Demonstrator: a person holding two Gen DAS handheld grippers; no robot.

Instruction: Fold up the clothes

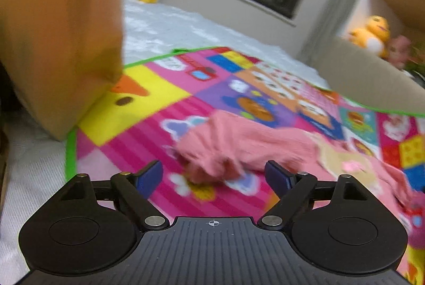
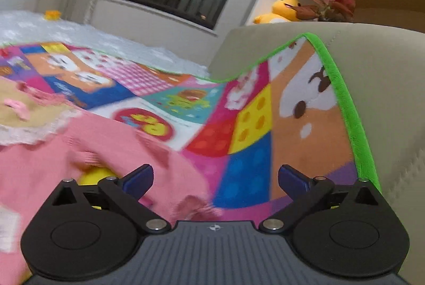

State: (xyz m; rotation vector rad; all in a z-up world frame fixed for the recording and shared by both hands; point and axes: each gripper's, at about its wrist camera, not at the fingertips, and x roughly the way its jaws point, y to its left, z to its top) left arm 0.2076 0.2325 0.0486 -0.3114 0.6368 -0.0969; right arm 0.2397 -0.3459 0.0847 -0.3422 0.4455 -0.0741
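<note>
Pink garment (image 1: 239, 144) lying crumpled mid-mat on a bright play mat (image 1: 138, 109), left gripper (image 1: 213, 174) and right gripper (image 2: 215, 178) both spread wide, empty, mat's green edge riding up a beige sofa (image 2: 372, 67).

left gripper (image 1: 213, 176) wide apart, empty | pink garment (image 1: 239, 144) crumpled on play mat (image 1: 148, 109)

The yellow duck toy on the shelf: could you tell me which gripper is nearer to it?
Right. The right gripper sits at the mat's curled-up edge beside the sofa, below the duck toy. The left gripper is over the pink garment's far end, by the cardboard box.
</note>
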